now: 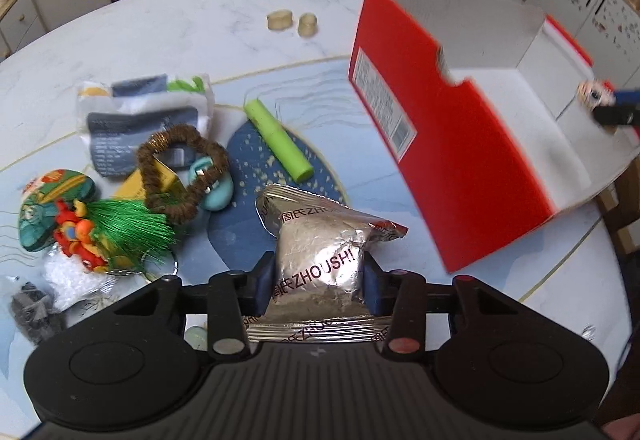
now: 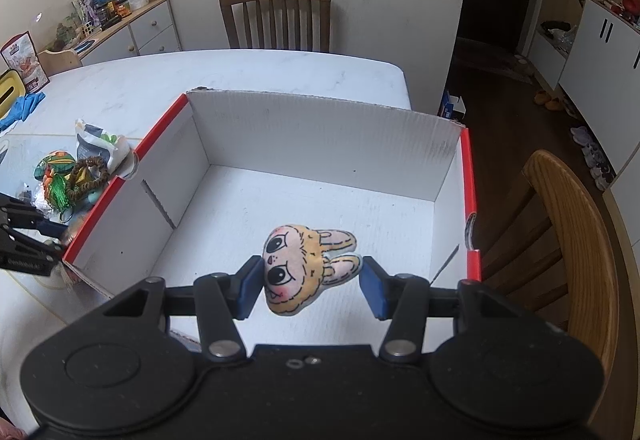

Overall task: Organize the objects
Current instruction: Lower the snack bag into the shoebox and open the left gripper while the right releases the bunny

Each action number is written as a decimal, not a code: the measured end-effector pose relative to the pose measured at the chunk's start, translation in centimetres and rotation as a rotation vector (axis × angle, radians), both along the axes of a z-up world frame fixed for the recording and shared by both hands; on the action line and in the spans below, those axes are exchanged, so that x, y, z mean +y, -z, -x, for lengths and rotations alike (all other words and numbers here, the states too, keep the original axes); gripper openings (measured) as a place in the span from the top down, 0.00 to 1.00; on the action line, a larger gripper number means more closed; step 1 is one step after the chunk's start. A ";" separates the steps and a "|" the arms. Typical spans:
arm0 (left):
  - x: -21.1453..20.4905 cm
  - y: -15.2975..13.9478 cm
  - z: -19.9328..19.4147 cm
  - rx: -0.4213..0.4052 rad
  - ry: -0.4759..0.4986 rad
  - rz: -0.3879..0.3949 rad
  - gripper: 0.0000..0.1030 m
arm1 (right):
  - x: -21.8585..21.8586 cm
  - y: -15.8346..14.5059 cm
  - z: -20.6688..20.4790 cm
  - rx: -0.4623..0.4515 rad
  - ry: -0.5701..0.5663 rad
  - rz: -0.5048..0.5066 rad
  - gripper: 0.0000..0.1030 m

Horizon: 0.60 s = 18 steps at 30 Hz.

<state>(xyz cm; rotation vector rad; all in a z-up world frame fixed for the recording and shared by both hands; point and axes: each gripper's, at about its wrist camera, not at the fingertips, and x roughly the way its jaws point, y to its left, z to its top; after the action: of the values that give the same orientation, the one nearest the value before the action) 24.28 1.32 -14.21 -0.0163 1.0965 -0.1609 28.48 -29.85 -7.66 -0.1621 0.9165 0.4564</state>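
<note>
The red cardboard box (image 2: pixel 320 144) with its white inside stands open on the marble table (image 1: pixel 160 32), and I hold my right gripper (image 2: pixel 312 286) over its floor, jaws pressed on a bunny-face plush (image 2: pixel 304 264). Left of the box, my left gripper (image 1: pixel 318 282) pinches a silver foil snack packet (image 1: pixel 316 236) by its middle. The green highlighter (image 1: pixel 278 140) and a brown fuzzy ring (image 1: pixel 182 172) lie farther left of the box.

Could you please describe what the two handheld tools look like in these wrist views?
Both match: the left tool and the right tool have a black ribbed body with two round black discs, black linkage arms with silver rivets, and dark blue finger pads. The left one also shows red pivot caps on one side. No sleeves or cables are clearly visible.
</note>
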 end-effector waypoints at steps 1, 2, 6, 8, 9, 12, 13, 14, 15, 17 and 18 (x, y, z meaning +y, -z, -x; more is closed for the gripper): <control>0.0 -0.8 0.1 -0.013 0.004 0.005 0.59 | 0.0 0.0 0.0 0.000 0.000 -0.001 0.51; -0.1 -1.8 0.2 -0.028 0.009 0.012 0.59 | -0.1 0.0 0.1 -0.001 -0.001 -0.002 0.51; -0.6 -5.7 -0.2 -0.082 0.019 0.051 0.59 | -0.4 -0.1 0.2 -0.004 -0.004 -0.006 0.51; -1.3 -7.3 -0.7 -0.104 0.034 0.065 0.59 | -0.5 -0.1 0.3 -0.003 -0.003 -0.010 0.51; -1.8 -8.0 -1.0 -0.111 0.044 0.071 0.59 | -0.6 -0.1 0.3 -0.002 -0.003 -0.012 0.51; -3.7 -9.4 -2.2 -0.129 0.078 0.085 0.58 | -0.9 -0.1 0.2 -0.001 -0.006 -0.024 0.51; -4.4 -9.7 -2.6 -0.131 0.089 0.089 0.58 | -1.0 -0.1 0.1 0.003 -0.009 -0.028 0.51; -5.2 -9.9 -3.1 -0.132 0.098 0.091 0.58 | -1.1 -0.1 0.1 0.005 -0.009 -0.029 0.51; -5.9 -10.0 -3.7 -0.132 0.109 0.094 0.58 | -1.1 -0.1 0.1 0.006 -0.009 -0.030 0.51; -7.6 -10.1 -4.7 -0.132 0.134 0.101 0.58 | -1.3 -0.2 0.0 0.008 -0.010 -0.031 0.51; -8.4 -10.1 -5.2 -0.131 0.147 0.102 0.58 | -1.3 -0.2 0.0 0.009 -0.011 -0.030 0.51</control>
<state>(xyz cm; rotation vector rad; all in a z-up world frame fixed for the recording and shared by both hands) 29.47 -7.13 -4.10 -0.0158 0.9578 -0.3457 28.49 -31.17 -7.46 -0.1380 0.9173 0.4813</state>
